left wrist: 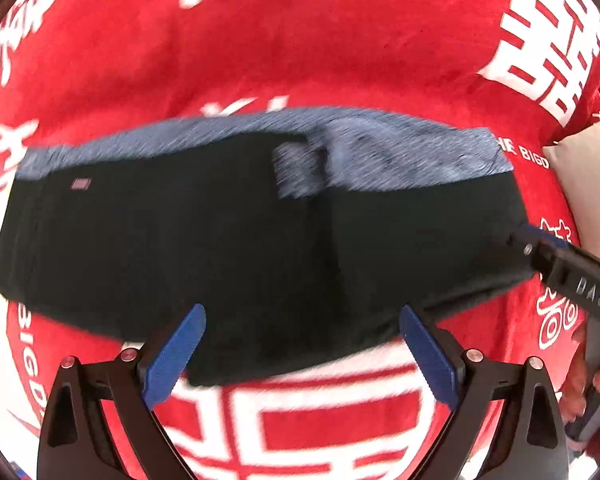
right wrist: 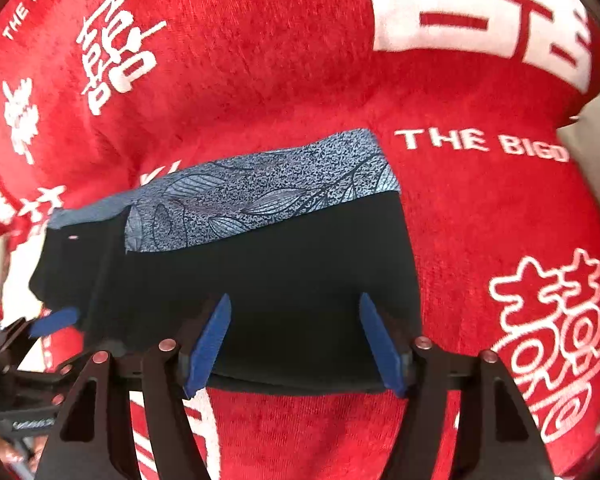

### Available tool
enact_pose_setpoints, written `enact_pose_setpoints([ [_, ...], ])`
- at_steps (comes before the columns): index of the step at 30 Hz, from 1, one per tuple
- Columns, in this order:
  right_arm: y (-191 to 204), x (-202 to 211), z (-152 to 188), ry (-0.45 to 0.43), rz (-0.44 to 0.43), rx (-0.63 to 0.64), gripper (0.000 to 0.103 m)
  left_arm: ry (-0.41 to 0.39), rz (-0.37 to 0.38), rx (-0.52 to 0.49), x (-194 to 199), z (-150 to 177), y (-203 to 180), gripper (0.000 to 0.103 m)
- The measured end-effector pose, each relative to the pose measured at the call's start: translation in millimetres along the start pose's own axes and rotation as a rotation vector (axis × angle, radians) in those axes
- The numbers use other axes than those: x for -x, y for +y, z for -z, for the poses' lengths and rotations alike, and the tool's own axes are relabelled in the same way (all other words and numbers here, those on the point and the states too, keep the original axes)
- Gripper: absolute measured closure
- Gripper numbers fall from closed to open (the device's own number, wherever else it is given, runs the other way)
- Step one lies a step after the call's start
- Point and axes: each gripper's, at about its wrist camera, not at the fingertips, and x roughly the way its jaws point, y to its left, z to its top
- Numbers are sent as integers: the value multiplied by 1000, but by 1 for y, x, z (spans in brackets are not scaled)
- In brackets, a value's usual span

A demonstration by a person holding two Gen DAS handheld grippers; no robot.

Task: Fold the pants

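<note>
Nearest in the left wrist view, the left gripper (left wrist: 302, 354) points steeply down with its blue pads (left wrist: 175, 354) spread wide. Nothing lies between them; the near edge of the pants (left wrist: 220, 248) sits just beyond the tips, and no pad presses on the cloth. The left gripper is released.

In the right wrist view, the right gripper (right wrist: 296, 340) also stands with its jaws apart. Its blue pads (right wrist: 210, 344) straddle the near hem of the pants (right wrist: 284, 280), but neither visibly pinches the fabric. The right gripper reads as released too. Its body enters the left view at the right edge, just beside the corner of the garment, carried by a hand (left wrist: 584, 384).

Beyond the grippers, the pants lie flat on a red blanket (right wrist: 260, 60) printed with white characters. The garment forms a compact, roughly rectangular black bundle. A grey-blue leaf-patterned band (right wrist: 260, 192) runs along its far edge. One layer overlaps another near the middle, with a seam line visible there.

Farther out, a pale cushion (left wrist: 588, 184) sits at the right margin of the blanket.

Assessment: the fold appears largely complete. The bundle is short and its edges are mostly aligned. What remains, if anything, is one more fold to halve the bundle, or light smoothing of the overlap. The pictures cannot settle which.
</note>
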Motion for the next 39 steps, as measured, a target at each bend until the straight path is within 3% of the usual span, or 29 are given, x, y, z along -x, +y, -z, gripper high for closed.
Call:
enact_pose_setpoints([
  [5,33,6,13,22,17,-17,31,11,0,115,11,24,61,5],
  [16,141,-21,8,81,-41,136,30,-40,-36,360,27,51,159,5],
  [20,152,-48,13,168,-59,107,26,-74,-7,484,28,60,191,5],
  [25,151,-53,18,140,-40,108,24,-88,27,603,21,67,224,5],
  [30,163,-59,21,144,4,206,21,-92,57,652,19,66,244,5],
  [33,165,-61,18,147,13,204,18,-107,105,688,21,70,258,5],
  [39,172,-67,19,150,47,226,17,-196,125,720,23,66,279,5],
])
